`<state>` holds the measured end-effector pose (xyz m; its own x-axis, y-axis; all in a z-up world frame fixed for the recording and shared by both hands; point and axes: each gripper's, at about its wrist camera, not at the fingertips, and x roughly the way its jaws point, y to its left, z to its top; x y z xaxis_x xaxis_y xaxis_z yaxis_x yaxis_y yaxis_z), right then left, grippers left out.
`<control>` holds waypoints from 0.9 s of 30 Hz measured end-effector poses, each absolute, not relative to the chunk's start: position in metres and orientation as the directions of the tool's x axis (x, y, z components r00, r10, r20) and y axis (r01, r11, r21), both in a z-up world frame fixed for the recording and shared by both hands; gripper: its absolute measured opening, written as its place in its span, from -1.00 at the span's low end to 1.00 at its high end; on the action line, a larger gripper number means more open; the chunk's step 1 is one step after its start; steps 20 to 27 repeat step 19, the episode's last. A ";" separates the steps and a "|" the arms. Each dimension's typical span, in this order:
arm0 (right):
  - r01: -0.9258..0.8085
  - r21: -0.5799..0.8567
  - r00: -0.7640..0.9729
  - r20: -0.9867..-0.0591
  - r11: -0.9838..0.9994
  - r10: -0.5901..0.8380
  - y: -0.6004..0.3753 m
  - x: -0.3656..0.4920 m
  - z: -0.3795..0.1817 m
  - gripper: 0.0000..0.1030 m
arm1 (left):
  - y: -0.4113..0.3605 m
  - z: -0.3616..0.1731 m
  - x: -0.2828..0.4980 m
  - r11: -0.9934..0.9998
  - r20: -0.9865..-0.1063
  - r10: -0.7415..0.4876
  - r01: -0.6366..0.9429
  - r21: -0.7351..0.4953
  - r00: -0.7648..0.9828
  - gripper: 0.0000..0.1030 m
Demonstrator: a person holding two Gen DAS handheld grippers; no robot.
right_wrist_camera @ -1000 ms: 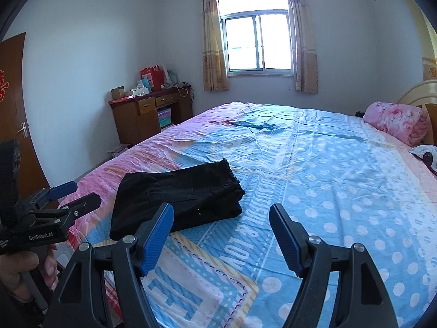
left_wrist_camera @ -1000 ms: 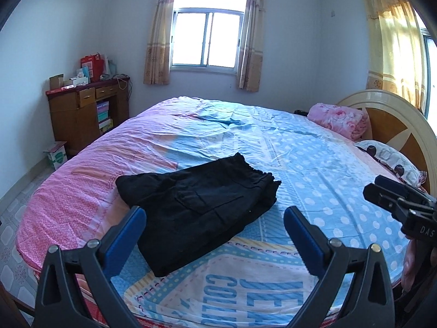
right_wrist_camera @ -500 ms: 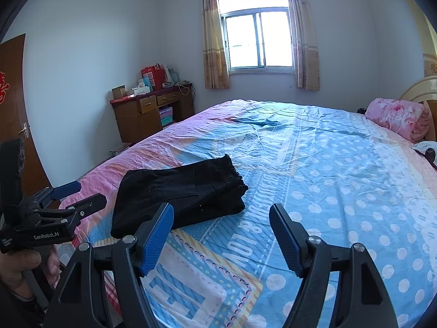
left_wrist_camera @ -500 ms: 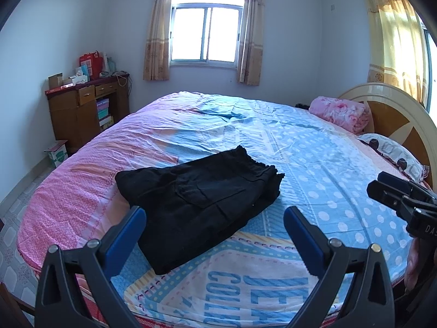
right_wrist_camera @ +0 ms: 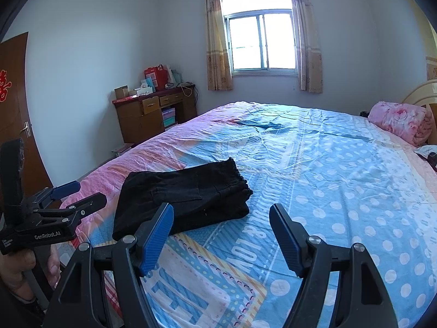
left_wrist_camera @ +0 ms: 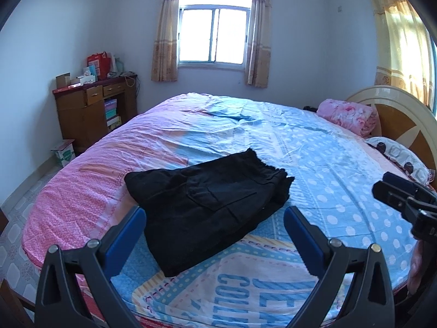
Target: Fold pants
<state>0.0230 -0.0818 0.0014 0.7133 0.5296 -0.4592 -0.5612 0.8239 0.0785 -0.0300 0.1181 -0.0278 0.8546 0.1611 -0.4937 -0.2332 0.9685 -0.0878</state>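
Note:
Black pants (left_wrist_camera: 207,205) lie folded in a compact stack on the bed, near its foot edge; they also show in the right wrist view (right_wrist_camera: 185,199). My left gripper (left_wrist_camera: 214,218) is open and empty, held above and short of the pants. My right gripper (right_wrist_camera: 221,216) is open and empty, just right of the stack and raised off the bed. The left gripper appears at the left of the right wrist view (right_wrist_camera: 79,194), and the right gripper at the right edge of the left wrist view (left_wrist_camera: 404,194).
The bed (left_wrist_camera: 327,164) has a pink and blue dotted cover. A rolled pink blanket (left_wrist_camera: 347,114) and a pillow (left_wrist_camera: 398,155) lie by the headboard. A wooden desk (left_wrist_camera: 92,109) stands at the far left wall, a door (right_wrist_camera: 13,109) to the left.
Both grippers have drawn back and lifted slightly from the bed. The folded pants have not moved.

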 end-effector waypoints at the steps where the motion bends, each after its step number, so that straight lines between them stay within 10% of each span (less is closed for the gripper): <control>1: -0.564 0.078 0.712 -0.458 0.822 0.532 -0.081 0.023 0.002 0.44 | 0.119 -0.029 -0.029 0.966 -0.498 0.170 -0.243 -0.085 0.850 1.00; 27: -0.577 0.062 0.702 -0.473 0.815 0.533 -0.079 0.018 0.000 0.44 | 0.112 -0.032 -0.027 0.975 -0.502 0.170 -0.217 -0.036 0.848 1.00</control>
